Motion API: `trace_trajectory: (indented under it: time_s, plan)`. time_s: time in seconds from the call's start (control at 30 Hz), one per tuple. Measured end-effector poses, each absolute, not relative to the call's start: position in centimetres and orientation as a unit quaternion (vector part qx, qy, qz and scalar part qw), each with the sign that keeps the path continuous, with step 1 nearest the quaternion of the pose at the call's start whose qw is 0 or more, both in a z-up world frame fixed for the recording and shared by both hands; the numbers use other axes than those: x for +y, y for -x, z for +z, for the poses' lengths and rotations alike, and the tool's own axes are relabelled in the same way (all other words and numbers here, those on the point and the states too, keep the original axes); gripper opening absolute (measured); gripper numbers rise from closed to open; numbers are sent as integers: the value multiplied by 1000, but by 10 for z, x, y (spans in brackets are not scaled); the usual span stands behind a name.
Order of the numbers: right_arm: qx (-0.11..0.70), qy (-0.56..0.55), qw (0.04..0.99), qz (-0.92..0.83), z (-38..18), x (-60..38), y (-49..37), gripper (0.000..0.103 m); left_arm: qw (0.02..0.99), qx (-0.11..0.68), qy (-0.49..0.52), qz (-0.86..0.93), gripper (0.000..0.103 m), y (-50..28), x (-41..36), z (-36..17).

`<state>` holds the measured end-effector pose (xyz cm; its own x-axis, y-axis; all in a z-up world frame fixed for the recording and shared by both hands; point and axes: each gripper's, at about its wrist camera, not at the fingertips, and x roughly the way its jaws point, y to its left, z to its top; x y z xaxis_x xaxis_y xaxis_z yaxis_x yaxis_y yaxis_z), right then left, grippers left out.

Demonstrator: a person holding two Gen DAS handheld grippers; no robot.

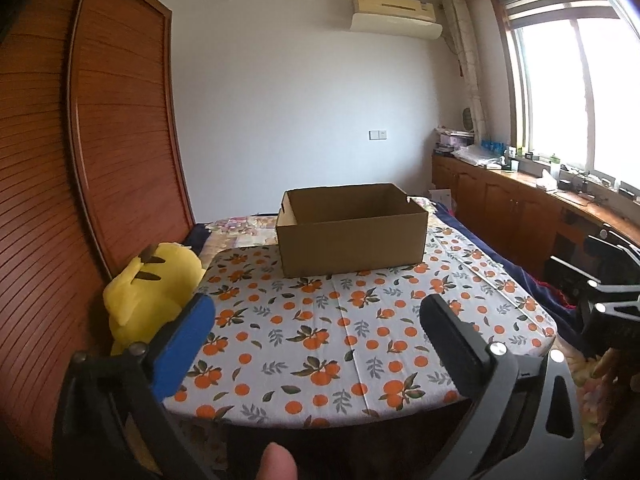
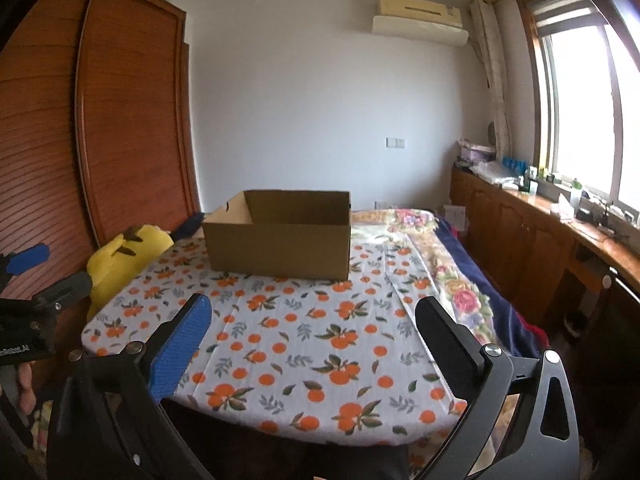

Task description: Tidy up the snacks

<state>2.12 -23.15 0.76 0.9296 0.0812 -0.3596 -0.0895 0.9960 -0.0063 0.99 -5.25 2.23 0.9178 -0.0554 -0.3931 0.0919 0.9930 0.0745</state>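
An open brown cardboard box (image 1: pixel 352 232) stands at the far side of a table covered with an orange-fruit print cloth (image 1: pixel 320 320); it also shows in the right wrist view (image 2: pixel 280 236). Its inside floor is hidden by the near wall. No snacks are visible in either view. My left gripper (image 1: pixel 318 308) is open and empty above the table's near edge. My right gripper (image 2: pixel 312 312) is open and empty, also over the near edge. The left gripper shows at the left edge of the right wrist view (image 2: pixel 36 280), and the right gripper at the right edge of the left wrist view (image 1: pixel 608 292).
A yellow plush toy (image 1: pixel 152 292) lies at the table's left edge against a wooden wardrobe (image 1: pixel 80 160). A bed with a floral blanket (image 2: pixel 452 280) lies behind and right of the table. Wooden cabinets (image 2: pixel 540 240) with clutter run under the window on the right.
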Motion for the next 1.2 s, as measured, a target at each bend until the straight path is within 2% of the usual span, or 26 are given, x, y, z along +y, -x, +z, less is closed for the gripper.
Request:
trace_trajectory:
  time_s: [0.4, 1.2]
  plan:
    - [190, 11, 981, 40, -7, -226, -14, 103, 973, 222, -35, -50, 103, -3, -48, 6]
    - [178, 12, 984, 27, -7, -226, -10, 103, 980, 191, -41, -26, 103, 6, -43, 13]
